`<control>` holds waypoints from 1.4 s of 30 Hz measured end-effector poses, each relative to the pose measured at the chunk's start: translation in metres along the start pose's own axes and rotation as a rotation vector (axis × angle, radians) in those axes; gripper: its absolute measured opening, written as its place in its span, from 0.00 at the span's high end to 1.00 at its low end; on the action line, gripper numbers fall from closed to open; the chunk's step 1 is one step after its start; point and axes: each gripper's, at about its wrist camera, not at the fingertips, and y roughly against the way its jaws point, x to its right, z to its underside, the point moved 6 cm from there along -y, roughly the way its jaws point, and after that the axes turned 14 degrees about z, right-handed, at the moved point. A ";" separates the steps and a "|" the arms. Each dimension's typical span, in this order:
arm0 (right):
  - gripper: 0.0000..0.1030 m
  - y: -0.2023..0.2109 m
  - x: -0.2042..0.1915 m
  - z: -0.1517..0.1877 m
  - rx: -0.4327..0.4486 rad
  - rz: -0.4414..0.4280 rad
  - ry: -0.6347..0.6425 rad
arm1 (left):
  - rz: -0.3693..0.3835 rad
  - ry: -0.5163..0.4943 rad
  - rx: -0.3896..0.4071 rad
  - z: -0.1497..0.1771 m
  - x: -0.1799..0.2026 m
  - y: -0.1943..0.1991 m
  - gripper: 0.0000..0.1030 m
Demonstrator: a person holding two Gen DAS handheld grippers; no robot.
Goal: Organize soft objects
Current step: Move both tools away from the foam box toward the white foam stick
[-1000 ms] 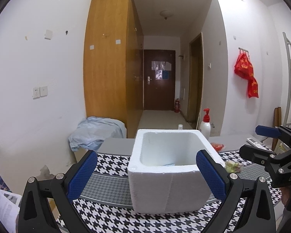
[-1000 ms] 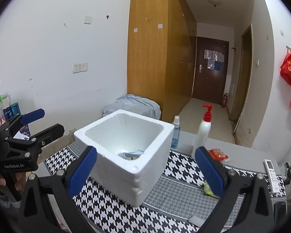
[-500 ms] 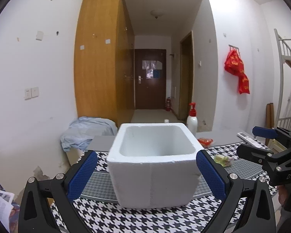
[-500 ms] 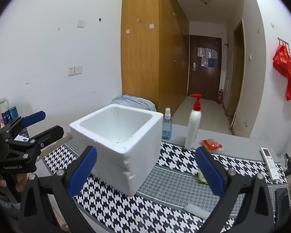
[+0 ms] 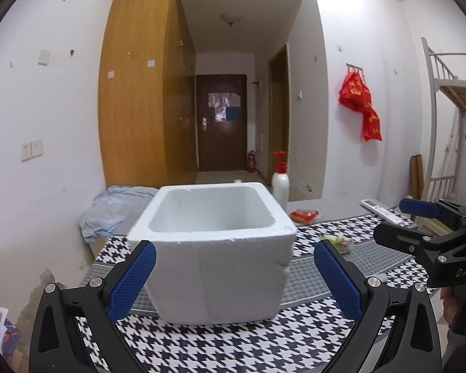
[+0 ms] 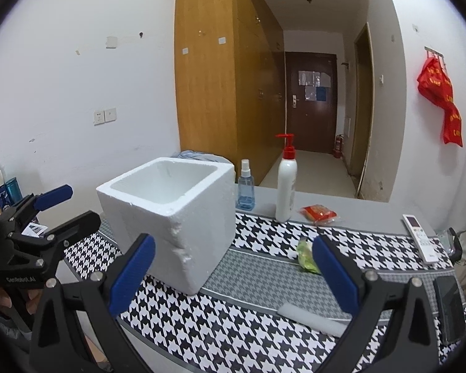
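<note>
A white foam box (image 5: 216,248) stands open-topped on the houndstooth table mat (image 5: 233,348); it also shows in the right wrist view (image 6: 174,217). My left gripper (image 5: 233,279) is open and empty, just in front of the box. My right gripper (image 6: 233,276) is open and empty, to the right of the box. A green soft packet (image 6: 306,255) lies on the mat past the right fingers. A red packet (image 6: 318,213) and a white foam strip (image 6: 310,318) also lie on the table. The box's inside floor is hidden.
A white pump bottle (image 6: 285,183) and a blue spray bottle (image 6: 245,191) stand behind the box. A remote (image 6: 419,236) and a phone (image 6: 449,307) lie at the right. A blue cloth (image 5: 115,208) lies on a low surface left of the table.
Both grippers have drawn back and lowered, so the box's inside floor no longer shows. Both stay open and empty.
</note>
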 end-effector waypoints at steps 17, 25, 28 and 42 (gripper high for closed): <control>0.01 0.011 0.046 0.026 -0.031 0.095 -0.040 | 0.105 -0.017 -0.052 0.011 0.044 -0.028 0.01; 0.01 0.009 0.069 0.041 -0.062 0.132 -0.061 | 0.156 -0.028 -0.092 0.017 0.067 -0.047 0.01; 0.01 0.006 0.080 0.046 -0.079 0.148 -0.072 | 0.164 -0.029 -0.108 0.020 0.073 -0.055 0.01; 0.01 -0.007 0.110 0.053 -0.123 0.187 -0.074 | 0.196 -0.030 -0.200 0.034 0.096 -0.099 0.01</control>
